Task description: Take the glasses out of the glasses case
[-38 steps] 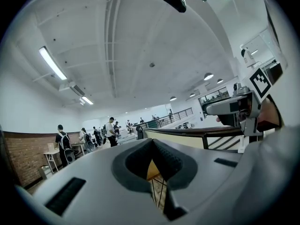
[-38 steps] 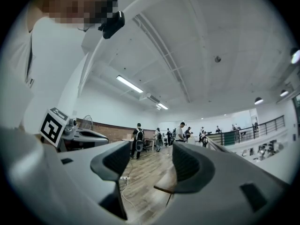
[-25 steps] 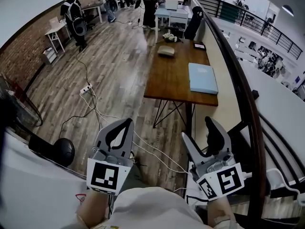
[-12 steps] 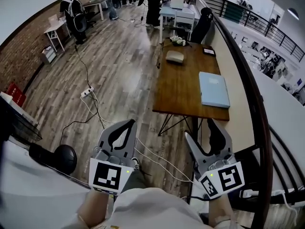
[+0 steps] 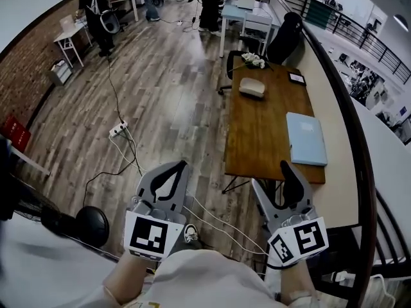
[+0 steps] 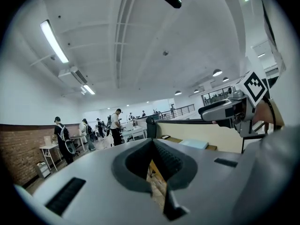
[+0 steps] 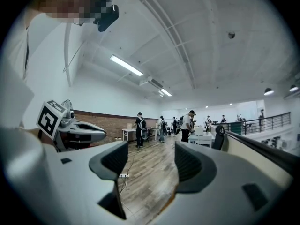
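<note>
At the far end of the wooden table (image 5: 257,127) ahead, well apart from both grippers, lies a beige case (image 5: 252,86), prob. the glasses case; glasses not visible. Left gripper (image 5: 180,166) has jaws together on nothing, right gripper (image 5: 272,178) jaws apart, empty. Glasses likely light and fragile: hold by frame, not lenses.

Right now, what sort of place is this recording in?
Probably an open-plan office or lab on an upper level: a long wooden table, people at desks by a brick wall, and a balcony railing.
</note>
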Demonstrator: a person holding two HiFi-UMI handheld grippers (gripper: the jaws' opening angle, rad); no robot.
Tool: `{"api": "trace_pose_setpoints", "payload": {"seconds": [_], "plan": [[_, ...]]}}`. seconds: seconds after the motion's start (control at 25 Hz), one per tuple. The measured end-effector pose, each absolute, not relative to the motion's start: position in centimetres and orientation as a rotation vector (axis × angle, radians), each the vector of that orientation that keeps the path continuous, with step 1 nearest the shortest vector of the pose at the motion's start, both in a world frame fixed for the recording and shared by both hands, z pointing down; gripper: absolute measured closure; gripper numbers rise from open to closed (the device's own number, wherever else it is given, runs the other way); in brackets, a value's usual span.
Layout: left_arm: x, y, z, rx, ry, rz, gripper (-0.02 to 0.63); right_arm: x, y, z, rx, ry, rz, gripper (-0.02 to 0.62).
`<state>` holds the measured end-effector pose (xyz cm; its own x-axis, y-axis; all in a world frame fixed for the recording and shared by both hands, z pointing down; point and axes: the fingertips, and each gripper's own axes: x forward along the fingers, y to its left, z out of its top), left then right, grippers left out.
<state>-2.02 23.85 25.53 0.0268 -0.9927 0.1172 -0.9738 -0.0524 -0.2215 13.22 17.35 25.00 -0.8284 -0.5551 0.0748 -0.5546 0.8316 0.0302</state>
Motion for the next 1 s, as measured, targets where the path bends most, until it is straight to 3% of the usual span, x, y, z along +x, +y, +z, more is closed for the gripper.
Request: {"api": "trace_pose_setpoints", "payload": {"seconds": [0.32, 1.0], "plan": [[-11.6, 20.0, 27.1, -2.221, 2.097, -0.396, 0.603, 3.9, 12.9, 26.5, 0.896, -2.876, -0.009, 0.288], [-21.0, 9.5, 30.7, -2.247, 2.1, -0.385, 0.603, -4.7, 1.6, 31.5, 0.914, -2.836, -0.011, 0.287]]}}
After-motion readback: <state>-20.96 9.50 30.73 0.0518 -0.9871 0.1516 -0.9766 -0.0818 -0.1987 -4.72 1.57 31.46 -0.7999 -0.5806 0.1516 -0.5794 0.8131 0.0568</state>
